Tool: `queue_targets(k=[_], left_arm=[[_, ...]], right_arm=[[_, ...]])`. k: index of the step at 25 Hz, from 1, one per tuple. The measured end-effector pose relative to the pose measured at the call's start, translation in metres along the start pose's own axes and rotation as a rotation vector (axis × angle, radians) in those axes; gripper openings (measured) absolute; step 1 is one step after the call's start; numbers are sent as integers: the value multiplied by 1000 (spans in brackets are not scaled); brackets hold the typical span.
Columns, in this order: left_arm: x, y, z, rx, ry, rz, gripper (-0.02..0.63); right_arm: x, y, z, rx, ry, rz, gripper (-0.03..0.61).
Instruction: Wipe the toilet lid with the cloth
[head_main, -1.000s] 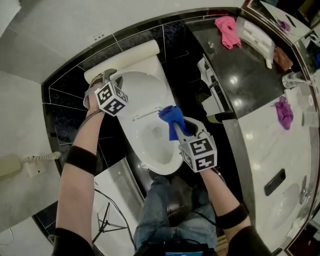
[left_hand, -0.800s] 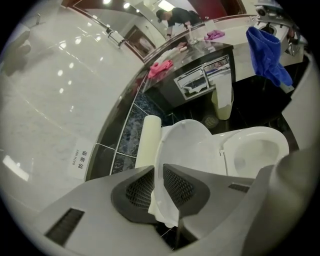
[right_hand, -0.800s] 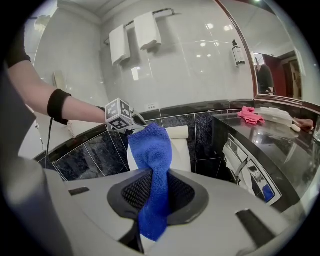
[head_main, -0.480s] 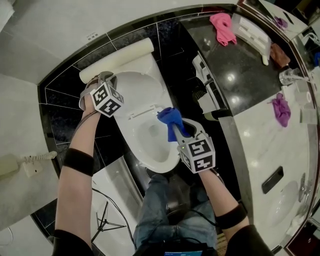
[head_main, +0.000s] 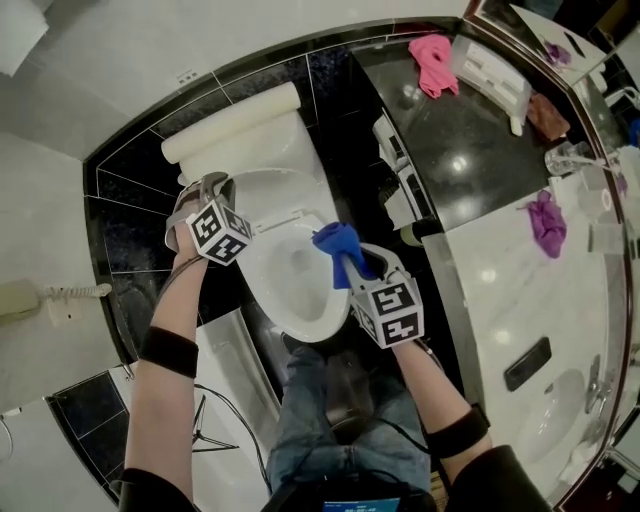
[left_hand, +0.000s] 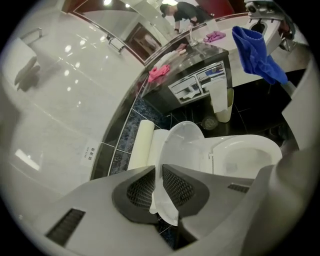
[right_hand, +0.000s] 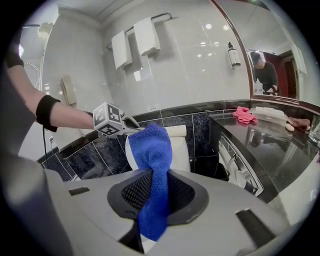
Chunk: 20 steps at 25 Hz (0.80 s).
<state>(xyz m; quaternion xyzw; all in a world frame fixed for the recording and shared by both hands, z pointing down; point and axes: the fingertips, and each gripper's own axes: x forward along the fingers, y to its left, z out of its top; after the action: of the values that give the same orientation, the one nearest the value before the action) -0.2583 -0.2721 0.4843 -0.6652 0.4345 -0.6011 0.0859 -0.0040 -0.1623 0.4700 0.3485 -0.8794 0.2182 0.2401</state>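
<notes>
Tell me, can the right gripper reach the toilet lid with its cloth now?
Probably yes: the lid stands tilted up close beyond the blue cloth in the right gripper, with nothing between them.

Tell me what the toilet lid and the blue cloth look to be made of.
The toilet lid looks like hard plastic, glossy white: thin, smooth, rigid, with soft reflections. The blue cloth looks like microfibre or terry, matt: fuzzy nap, limp folds.

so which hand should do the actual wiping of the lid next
Right. The right gripper clamps the blue cloth, with the lid straight ahead of it. The left gripper is occupied: its jaws have just been closing on the edge of the toilet lid, which it grips.
</notes>
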Motion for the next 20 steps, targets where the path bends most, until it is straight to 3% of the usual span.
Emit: queue_targets(k=[7,15,20], left_arm=[[-43,-48,3,-69,43,73,44],[-93,-132,3,-193,110,119,48],[-111,-178,-1,-202,100,148,48]], right_arm=[[-27,-5,-2,-26,-10,72,98],[-50,-8,-26,-71,8,153,98],[-52,-2,-56,-85,41,148,98]])
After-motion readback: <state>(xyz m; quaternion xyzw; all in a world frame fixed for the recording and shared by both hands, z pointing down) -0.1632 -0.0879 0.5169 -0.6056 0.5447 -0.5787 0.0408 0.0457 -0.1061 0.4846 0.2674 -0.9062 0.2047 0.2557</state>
